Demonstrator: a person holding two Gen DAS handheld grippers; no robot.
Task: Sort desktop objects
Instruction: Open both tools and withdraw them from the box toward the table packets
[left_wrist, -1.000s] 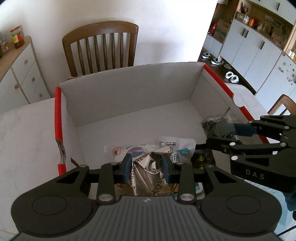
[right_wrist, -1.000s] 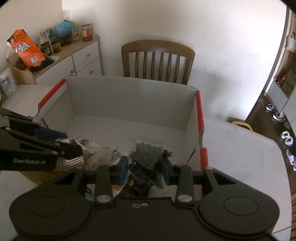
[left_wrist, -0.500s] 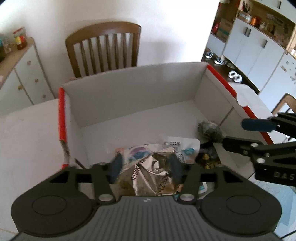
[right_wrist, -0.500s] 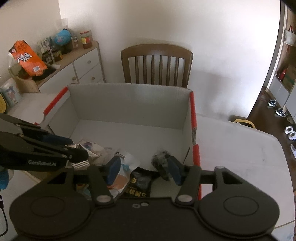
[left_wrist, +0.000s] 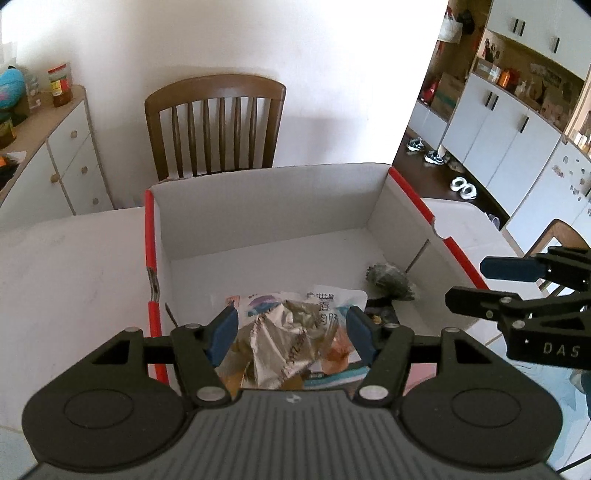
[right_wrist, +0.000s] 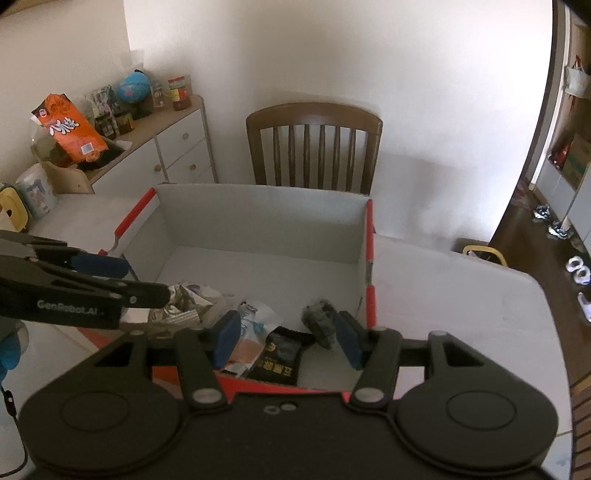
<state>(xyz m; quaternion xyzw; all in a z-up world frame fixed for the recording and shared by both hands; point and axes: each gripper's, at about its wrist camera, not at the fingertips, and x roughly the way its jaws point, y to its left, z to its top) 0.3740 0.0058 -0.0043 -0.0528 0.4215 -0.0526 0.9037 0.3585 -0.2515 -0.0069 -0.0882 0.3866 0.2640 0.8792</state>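
A white cardboard box (left_wrist: 258, 206) with red edges stands on the table. Inside lie a crumpled silver wrapper (left_wrist: 284, 347), a white snack packet (left_wrist: 332, 299), a black packet (right_wrist: 280, 360) and a dark crumpled bag (left_wrist: 389, 280) near the right wall. My left gripper (left_wrist: 291, 332) hovers above the silver wrapper with its jaws opening; the pads touch nothing. My right gripper (right_wrist: 288, 338) stands open above the dark crumpled bag (right_wrist: 319, 321) and the black packet, clear of both. Each gripper shows in the other's view: the right gripper (left_wrist: 467, 283) and the left gripper (right_wrist: 146, 280).
A wooden chair (left_wrist: 218, 122) stands behind the box. A white sideboard (right_wrist: 173, 147) at the left carries an orange bag (right_wrist: 68, 127), jars and a globe. White cabinets (left_wrist: 498, 125) and shoes on the floor are at the right. The white table (right_wrist: 443, 288) runs right of the box.
Both grippers opened and let go: the silver wrapper and the dark bag now lie in the box. Both grippers rose and drew back from the box.
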